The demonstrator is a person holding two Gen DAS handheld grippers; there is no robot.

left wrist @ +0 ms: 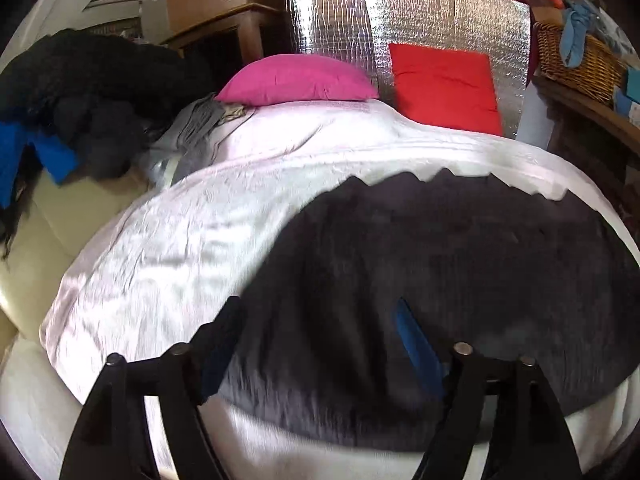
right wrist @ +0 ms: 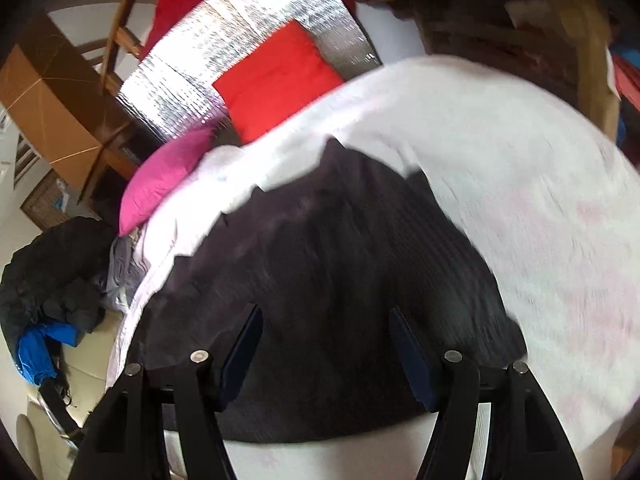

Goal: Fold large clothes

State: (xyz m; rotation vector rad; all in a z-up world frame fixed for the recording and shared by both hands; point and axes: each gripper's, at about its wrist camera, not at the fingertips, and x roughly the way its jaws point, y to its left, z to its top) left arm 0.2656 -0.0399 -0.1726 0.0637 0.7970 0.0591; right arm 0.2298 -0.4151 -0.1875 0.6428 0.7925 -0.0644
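A large dark grey garment (left wrist: 460, 248) lies spread flat on the white sheet (left wrist: 168, 248) of a bed, its far edge jagged against the sheet. My left gripper (left wrist: 320, 324) hovers over the garment's near left part, jaws wide apart, with no cloth pinched between the blue pads (left wrist: 416, 340). In the right wrist view the same garment (right wrist: 340, 240) fills the middle. My right gripper (right wrist: 326, 332) stands over its near edge, also open, with only flat cloth behind the fingers (right wrist: 244, 340). Both views are blurred.
A pink pillow (left wrist: 296, 80) and a red pillow (left wrist: 444, 84) lean at the head of the bed against a silver foil panel (left wrist: 332, 16). A heap of black and blue clothes (left wrist: 80, 100) sits on a cream seat at the left. A wicker basket (left wrist: 580, 64) stands at the right.
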